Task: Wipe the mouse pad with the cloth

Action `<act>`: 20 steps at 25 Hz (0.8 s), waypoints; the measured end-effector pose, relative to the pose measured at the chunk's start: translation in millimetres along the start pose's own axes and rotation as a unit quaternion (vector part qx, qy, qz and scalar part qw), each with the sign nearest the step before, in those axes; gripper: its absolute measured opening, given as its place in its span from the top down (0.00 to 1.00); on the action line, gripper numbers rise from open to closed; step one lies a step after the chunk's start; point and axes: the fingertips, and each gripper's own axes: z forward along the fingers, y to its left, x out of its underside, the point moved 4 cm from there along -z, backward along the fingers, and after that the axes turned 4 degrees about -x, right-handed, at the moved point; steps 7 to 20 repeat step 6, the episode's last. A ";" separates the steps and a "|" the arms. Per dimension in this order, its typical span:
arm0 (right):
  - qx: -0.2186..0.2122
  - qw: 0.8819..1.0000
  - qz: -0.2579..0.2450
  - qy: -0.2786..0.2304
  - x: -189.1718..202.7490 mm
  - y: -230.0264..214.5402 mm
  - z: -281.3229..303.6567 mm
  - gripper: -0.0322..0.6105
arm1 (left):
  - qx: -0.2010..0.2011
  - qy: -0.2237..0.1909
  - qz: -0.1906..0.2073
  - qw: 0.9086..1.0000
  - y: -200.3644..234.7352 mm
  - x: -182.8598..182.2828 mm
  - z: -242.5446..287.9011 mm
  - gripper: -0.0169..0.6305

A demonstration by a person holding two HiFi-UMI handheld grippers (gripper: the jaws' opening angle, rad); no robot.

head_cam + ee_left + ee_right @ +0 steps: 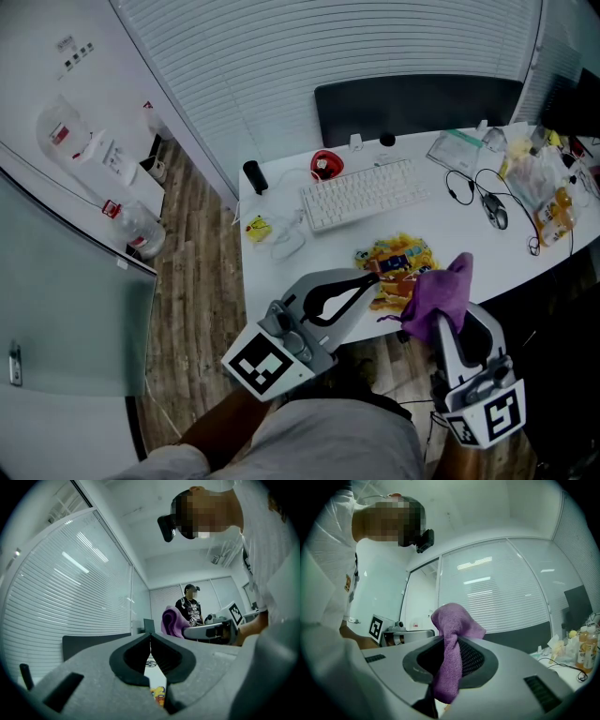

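Observation:
The mouse pad (398, 264), printed in yellow, orange and blue, lies on the white desk (281, 272) near its front edge. A strip of the pad (158, 693) shows below my left gripper's jaws. My left gripper (371, 273) hovers over the pad's left side, shut with nothing in it; its tips (150, 635) meet. My right gripper (441, 323) is at the pad's right edge, shut on the purple cloth (442, 292), which bunches up above the jaws (453, 629) and hangs down between them. The cloth (171, 621) also shows in the left gripper view.
A white keyboard (366, 192) lies behind the pad, with a red object (325, 165) and a black chair back (417, 103) beyond. A mouse (497, 216), cables and bagged bottles (551, 192) crowd the right. A yellow toy (258, 228) sits left. Another person (190, 604) stands far off.

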 end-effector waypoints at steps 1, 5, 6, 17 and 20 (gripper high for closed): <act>0.000 1.000 0.000 0.001 0.0 0.1 0.5 0.85 | 0.000 0.000 -0.001 1.000 0.5 0.0 0.1 0.95; 0.000 1.000 0.001 0.002 1.1 -0.2 2.0 0.85 | -0.001 -0.003 -0.002 1.000 2.2 0.2 0.6 0.95; 0.000 1.000 0.001 0.003 1.6 -0.2 2.3 0.85 | -0.001 -0.004 -0.002 1.000 2.5 0.5 0.7 0.95; 0.000 1.000 0.001 0.003 1.6 -0.2 2.3 0.85 | -0.001 -0.004 -0.002 1.000 2.5 0.5 0.7 0.95; 0.000 1.000 0.001 0.003 1.6 -0.2 2.3 0.85 | -0.001 -0.004 -0.002 1.000 2.5 0.5 0.7 0.95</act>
